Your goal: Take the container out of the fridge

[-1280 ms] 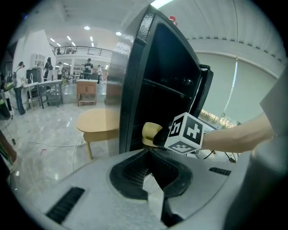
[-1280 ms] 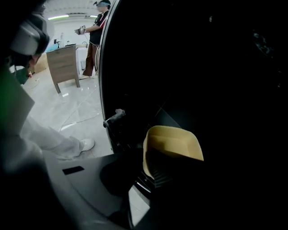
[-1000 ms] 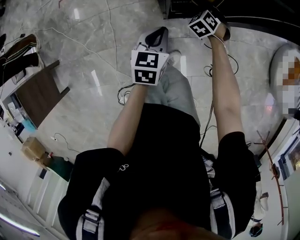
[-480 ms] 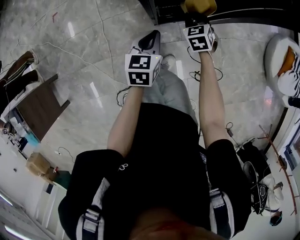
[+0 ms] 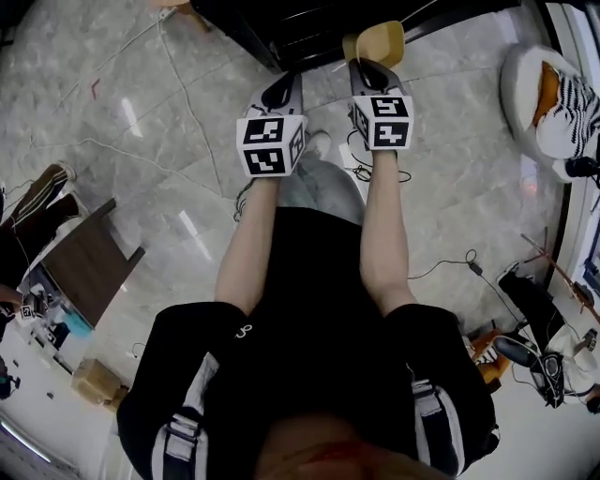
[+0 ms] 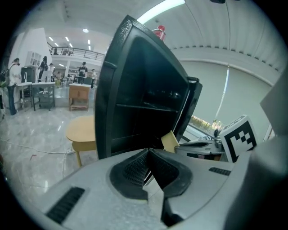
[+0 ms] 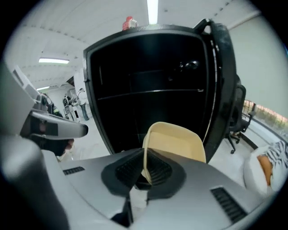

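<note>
A pale yellow container (image 7: 177, 141) is pinched by its rim in my right gripper (image 7: 145, 173), out in front of the open black fridge (image 7: 148, 85). From the head view the container (image 5: 377, 42) sticks out past the right gripper (image 5: 367, 77), just below the fridge (image 5: 309, 23). My left gripper (image 6: 147, 167) is shut with nothing between its jaws, and it sits beside the right one (image 5: 281, 94). In the left gripper view the container (image 6: 169, 141) shows as a yellow corner by the fridge (image 6: 139, 85).
The fridge door (image 7: 220, 85) stands open at the right. A round wooden stool (image 6: 83, 132) stands left of the fridge. A red item (image 7: 129, 22) rests on top of the fridge. Cables (image 5: 441, 267) trail over the marble floor. An office chair (image 7: 237, 112) is behind the door.
The right gripper has drawn back from the fridge with the container and now lies level with the left gripper. The view has swung so the fridge front shows at the top.
</note>
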